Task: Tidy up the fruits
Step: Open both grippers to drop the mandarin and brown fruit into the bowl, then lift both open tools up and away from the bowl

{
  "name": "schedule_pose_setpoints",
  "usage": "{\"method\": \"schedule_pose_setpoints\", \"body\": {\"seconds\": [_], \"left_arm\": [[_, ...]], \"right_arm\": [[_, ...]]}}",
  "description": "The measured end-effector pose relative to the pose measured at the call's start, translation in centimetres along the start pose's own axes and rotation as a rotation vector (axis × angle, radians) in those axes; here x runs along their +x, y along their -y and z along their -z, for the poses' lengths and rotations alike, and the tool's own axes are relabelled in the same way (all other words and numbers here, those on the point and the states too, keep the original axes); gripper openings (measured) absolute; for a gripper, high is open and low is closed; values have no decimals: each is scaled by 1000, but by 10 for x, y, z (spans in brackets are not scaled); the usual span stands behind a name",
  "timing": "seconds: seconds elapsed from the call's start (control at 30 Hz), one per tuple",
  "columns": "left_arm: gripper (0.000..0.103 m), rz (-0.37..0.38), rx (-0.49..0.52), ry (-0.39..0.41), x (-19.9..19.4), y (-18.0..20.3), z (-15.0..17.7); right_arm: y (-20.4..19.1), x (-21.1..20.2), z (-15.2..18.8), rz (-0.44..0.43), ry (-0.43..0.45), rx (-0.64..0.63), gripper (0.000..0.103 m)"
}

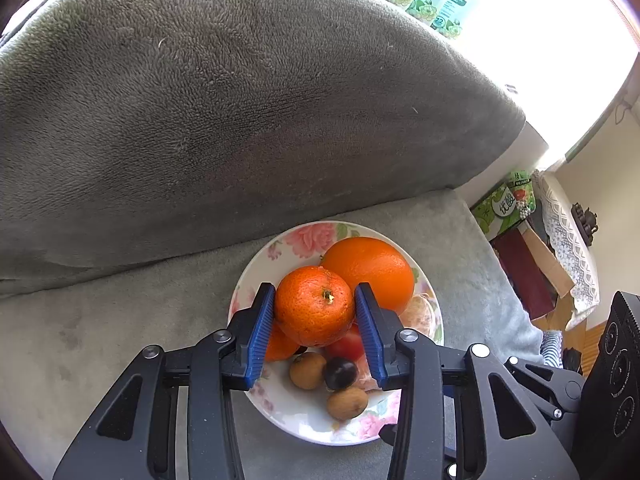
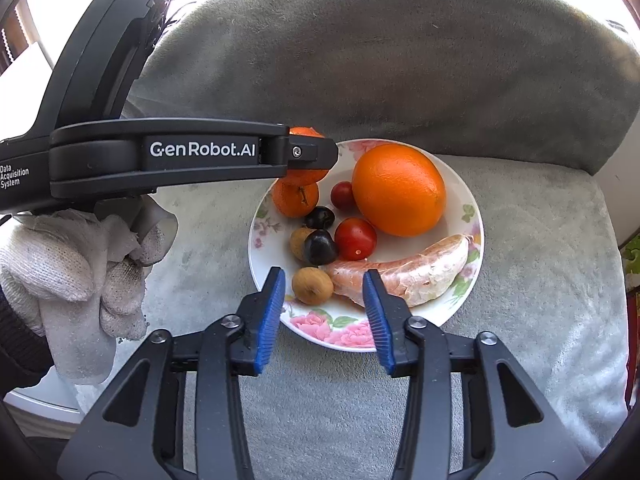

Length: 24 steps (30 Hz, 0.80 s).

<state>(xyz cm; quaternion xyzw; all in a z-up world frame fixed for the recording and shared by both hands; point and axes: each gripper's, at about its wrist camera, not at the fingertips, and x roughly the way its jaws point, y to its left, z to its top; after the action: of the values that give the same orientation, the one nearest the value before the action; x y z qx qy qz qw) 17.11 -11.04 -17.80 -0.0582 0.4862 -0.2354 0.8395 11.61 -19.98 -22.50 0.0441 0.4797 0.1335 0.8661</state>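
A floral plate (image 1: 256, 268) (image 2: 472, 236) sits on a grey sofa seat. My left gripper (image 1: 315, 306) is shut on a mandarin (image 1: 314, 305) and holds it just above the plate; in the right wrist view it partly hides that mandarin (image 2: 306, 133). On the plate lie a large orange (image 2: 399, 190), a second mandarin (image 2: 295, 199), two cherry tomatoes (image 2: 355, 238), dark grapes (image 2: 319, 246), brown longans (image 2: 312, 285) and a peeled pomelo segment (image 2: 416, 272). My right gripper (image 2: 324, 284) is open and empty over the plate's near edge.
The grey sofa backrest (image 1: 224, 100) rises right behind the plate. A gloved hand (image 2: 76, 268) holds the left gripper at the left. Green packages (image 1: 504, 204) and a lace-covered table (image 1: 568, 240) stand past the sofa's right end.
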Motion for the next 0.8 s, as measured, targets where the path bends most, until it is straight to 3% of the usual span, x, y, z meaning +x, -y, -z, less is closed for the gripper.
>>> {"method": "schedule_pose_setpoints", "body": {"seconds": [0.13, 0.27, 0.37, 0.47, 0.57, 0.8], "left_arm": [[49, 2, 5, 17, -5, 2, -2], [51, 0, 12, 24, -6, 5, -4], [60, -5, 10, 27, -7, 6, -4], [60, -6, 8, 27, -8, 7, -5], [68, -12, 7, 26, -8, 7, -5], [70, -32, -1, 22, -11, 6, -3]], "right_arm": [[-1, -1, -1, 5, 0, -6, 53], [-1, -4, -1, 13, 8, -2, 64], [0, -6, -2, 19, 13, 0, 68], [1, -7, -3, 26, 11, -1, 75], [1, -8, -3, 32, 16, 1, 77], [2, -11, -3, 68, 11, 3, 84]]}}
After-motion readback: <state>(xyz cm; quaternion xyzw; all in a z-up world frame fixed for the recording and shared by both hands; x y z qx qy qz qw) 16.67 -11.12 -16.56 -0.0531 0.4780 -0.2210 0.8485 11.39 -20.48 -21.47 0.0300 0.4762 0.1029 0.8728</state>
